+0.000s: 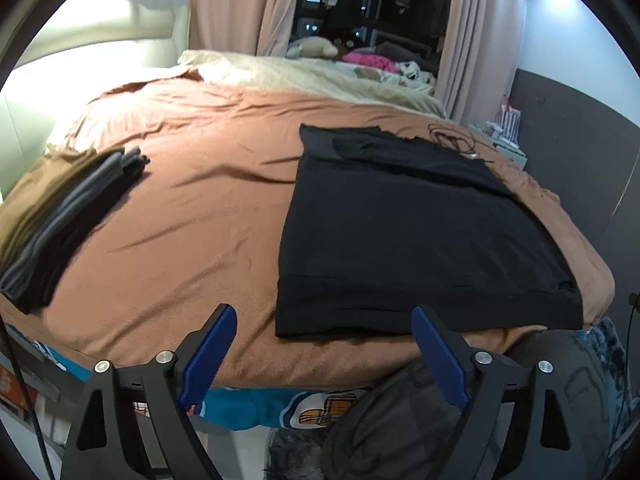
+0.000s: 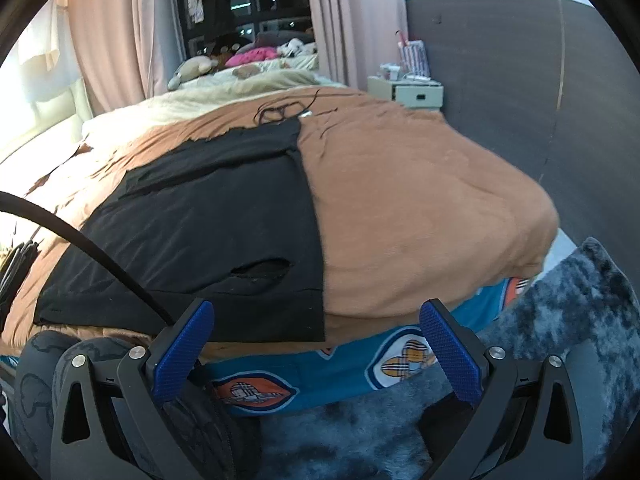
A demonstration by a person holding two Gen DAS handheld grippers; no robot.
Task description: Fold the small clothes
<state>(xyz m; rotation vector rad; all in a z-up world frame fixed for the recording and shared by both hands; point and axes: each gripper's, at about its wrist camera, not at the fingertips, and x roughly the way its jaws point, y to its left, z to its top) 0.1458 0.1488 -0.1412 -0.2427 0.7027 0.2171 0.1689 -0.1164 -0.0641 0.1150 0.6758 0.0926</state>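
Black garment just beyond both tongs

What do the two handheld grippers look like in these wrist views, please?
Both look alike. The left gripper and right gripper each have two black angular arms with triangular cut-outs and round silver bolts, ending in flat blue fingers. The right one's fingers show a fine textured grid. A black cable arcs past the right gripper.
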